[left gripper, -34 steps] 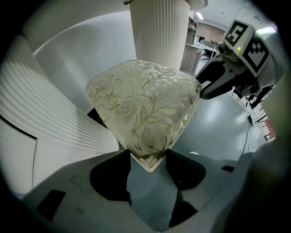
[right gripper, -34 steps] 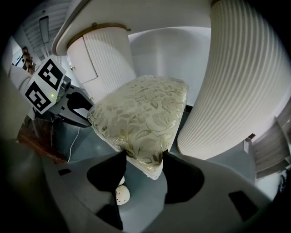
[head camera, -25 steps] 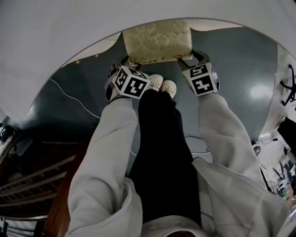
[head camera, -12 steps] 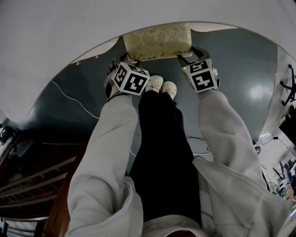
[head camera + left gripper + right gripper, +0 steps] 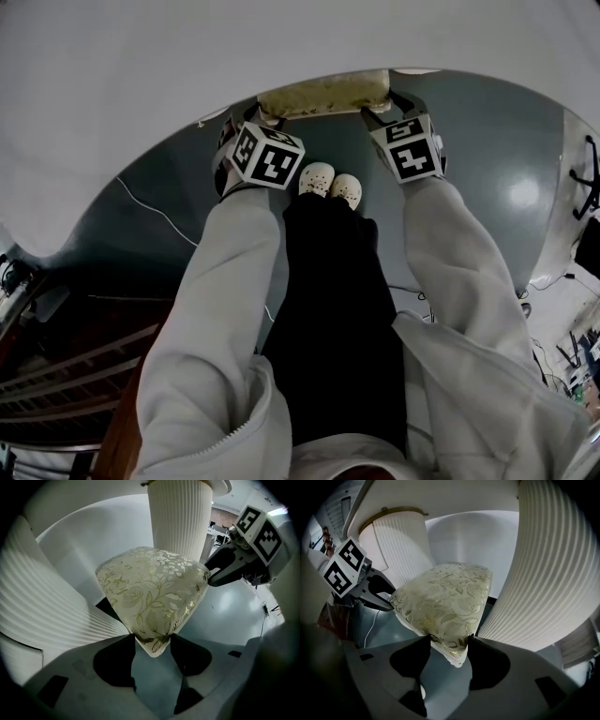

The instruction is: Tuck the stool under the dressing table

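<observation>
The stool (image 5: pixel 323 94), with a cream cushion patterned in gold leaves, stands on the grey floor, and only its near edge shows from under the white dressing table top (image 5: pixel 187 66). My left gripper (image 5: pixel 262 116) is shut on the cushion's near left corner, and my right gripper (image 5: pixel 386 107) is shut on the near right corner. In the left gripper view the jaws pinch the cushion corner (image 5: pixel 153 641), and the right gripper (image 5: pixel 225 571) shows at the far side. In the right gripper view the jaws clamp the other corner (image 5: pixel 452 646), with the left gripper (image 5: pixel 377 592) beyond.
Ribbed white table pedestals (image 5: pixel 178 522) (image 5: pixel 543 573) flank the stool on both sides. The person's white shoes (image 5: pixel 330 182) stand just behind the stool. A thin cable (image 5: pixel 159 211) lies on the floor at left. Dark wooden furniture (image 5: pixel 66 366) is at lower left.
The stool has slid farther under the table top, so less of the cushion shows. Both grippers moved forward with it, keeping their hold on its corners.
</observation>
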`<state>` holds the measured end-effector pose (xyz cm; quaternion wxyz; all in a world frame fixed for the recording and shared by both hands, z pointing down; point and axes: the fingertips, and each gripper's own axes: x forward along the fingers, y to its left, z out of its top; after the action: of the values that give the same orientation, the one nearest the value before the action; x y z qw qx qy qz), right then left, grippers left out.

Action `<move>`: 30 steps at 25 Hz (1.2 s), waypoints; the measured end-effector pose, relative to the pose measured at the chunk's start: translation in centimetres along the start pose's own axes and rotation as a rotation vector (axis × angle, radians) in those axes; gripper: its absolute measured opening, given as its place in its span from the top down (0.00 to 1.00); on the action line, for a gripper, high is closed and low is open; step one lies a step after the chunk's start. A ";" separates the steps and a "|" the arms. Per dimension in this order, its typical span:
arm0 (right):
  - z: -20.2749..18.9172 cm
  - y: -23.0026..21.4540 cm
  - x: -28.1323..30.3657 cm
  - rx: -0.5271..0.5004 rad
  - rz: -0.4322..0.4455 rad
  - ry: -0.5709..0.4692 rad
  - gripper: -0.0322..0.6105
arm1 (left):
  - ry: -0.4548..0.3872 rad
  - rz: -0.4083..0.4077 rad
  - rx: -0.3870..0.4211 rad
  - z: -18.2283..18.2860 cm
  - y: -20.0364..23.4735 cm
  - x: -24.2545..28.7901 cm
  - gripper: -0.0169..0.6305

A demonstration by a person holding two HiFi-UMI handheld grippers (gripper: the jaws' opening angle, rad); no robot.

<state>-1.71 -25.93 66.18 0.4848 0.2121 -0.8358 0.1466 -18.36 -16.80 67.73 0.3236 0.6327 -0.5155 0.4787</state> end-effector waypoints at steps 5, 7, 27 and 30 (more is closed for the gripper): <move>1.1 -0.7 -0.1 0.004 -0.027 -0.022 0.48 | -0.025 0.019 0.006 1.2 0.8 -0.2 0.61; 1.3 -0.9 0.1 0.010 -0.037 -0.036 0.48 | -0.035 0.028 0.010 1.4 1.1 0.0 0.61; 5.3 -2.5 2.1 0.032 -0.116 -0.188 0.48 | -0.115 0.170 -0.012 4.4 5.5 1.0 0.63; 6.4 -2.7 2.6 0.036 -0.122 -0.220 0.48 | -0.126 0.193 -0.016 5.1 6.5 1.2 0.64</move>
<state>-6.28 -31.75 65.42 0.3941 0.2860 -0.8668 0.1075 -23.21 -23.48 66.60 0.2481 0.6065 -0.5972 0.4626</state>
